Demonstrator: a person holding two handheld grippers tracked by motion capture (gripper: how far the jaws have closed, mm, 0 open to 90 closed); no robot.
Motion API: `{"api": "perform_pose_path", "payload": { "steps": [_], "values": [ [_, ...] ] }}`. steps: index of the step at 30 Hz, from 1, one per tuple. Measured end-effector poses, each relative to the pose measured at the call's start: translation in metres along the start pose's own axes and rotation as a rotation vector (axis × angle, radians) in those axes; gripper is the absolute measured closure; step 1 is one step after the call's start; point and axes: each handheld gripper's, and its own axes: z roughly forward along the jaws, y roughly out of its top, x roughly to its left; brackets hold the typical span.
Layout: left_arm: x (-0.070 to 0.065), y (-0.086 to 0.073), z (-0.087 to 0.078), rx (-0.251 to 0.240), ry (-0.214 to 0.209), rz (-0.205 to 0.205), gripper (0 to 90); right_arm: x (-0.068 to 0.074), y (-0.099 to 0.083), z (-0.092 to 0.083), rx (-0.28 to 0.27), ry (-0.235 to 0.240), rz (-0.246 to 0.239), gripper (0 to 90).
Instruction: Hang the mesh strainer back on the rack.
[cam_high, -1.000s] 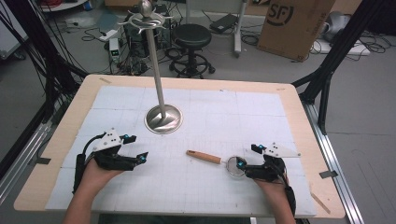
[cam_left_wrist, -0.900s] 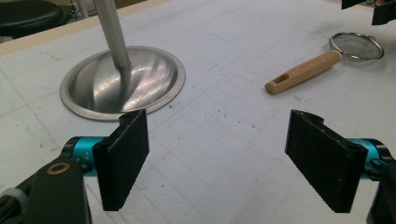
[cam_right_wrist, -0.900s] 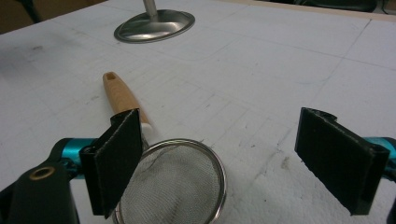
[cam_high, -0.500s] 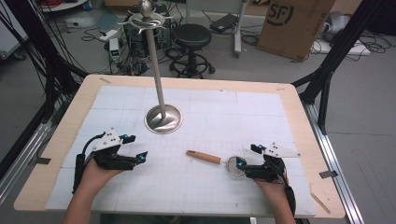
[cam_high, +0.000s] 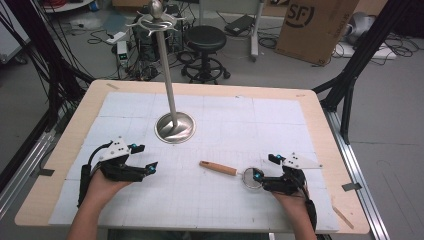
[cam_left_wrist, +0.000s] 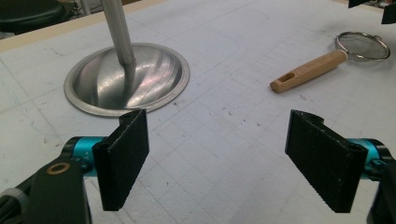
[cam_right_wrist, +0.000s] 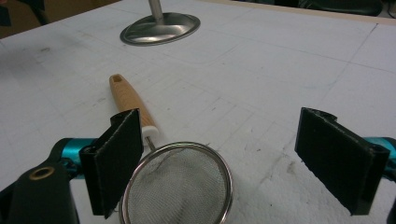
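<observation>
Nothing is shifting since a second ago: the strainer is lying on the bench, its mesh between the right gripper's spread fingers, ungrasped; the left gripper's fingers are staying spread, empty.

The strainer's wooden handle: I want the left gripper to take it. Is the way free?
Probably yes: the left gripper is open, and only bare mat lies between it and the strainer's wooden handle.

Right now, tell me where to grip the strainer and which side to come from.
Grip the strainer by its wooden handle, coming from above with the jaws across it. It lies flat on the table; the handle is straight and thick, the mesh bowl thin-rimmed. The right tool is nearest, jaws open.
</observation>
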Motion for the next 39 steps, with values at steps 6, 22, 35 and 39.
{"api": "perform_pose_path", "payload": {
  "steps": [6,22,35,39],
  "values": [
    [0.001,0.000,0.001,0.004,0.000,-0.001,22.3,0.003,0.003,0.002,0.003,0.016,-0.014,14.2],
    [0.003,0.000,-0.005,-0.011,0.007,-0.012,22.3,0.018,0.031,0.020,0.126,0.082,-0.125,15.3],
    [0.008,0.000,-0.011,-0.040,0.017,-0.017,22.0,0.030,0.051,0.049,0.273,0.147,-0.205,18.0],
    [0.008,0.000,-0.012,-0.042,0.018,-0.015,22.0,0.034,0.056,0.057,0.314,0.168,-0.238,19.8]
  ]
}}
